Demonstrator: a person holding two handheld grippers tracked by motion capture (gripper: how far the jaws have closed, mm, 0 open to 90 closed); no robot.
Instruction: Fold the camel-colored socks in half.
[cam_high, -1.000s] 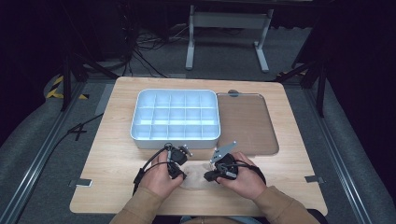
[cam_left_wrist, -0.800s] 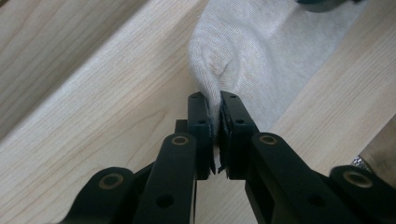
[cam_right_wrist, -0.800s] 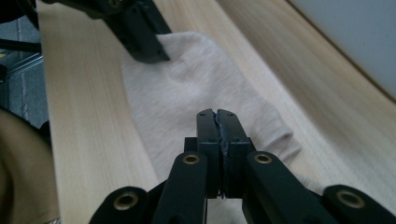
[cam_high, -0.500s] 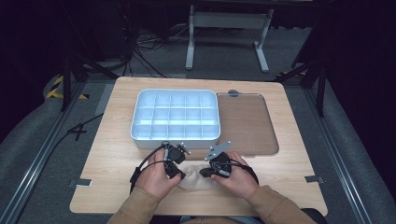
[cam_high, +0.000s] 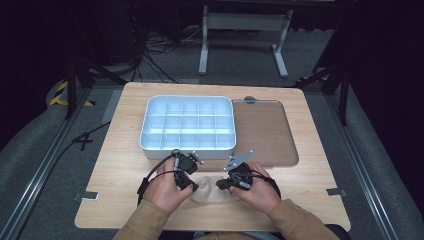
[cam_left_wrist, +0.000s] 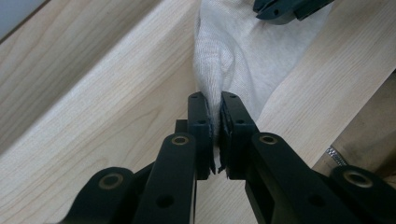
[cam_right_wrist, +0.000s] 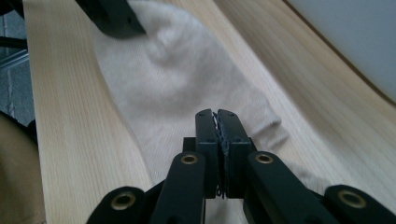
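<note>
Drawn nearer the table's front edge since a second ago: both hands, left gripper (cam_high: 190, 186) and right gripper (cam_high: 220, 184) now closer together over the pale sock (cam_high: 214, 194).

The high view hangs above the person's side, facing toward twelve o'clock and down on the wooden table (cam_high: 125, 165). Each gripper view sits close behind its own jaws, skimming the tabletop. All three share the pale sock (cam_high: 214, 192) (cam_left_wrist: 243, 51) (cam_right_wrist: 177, 84) at six o'clock.
</note>
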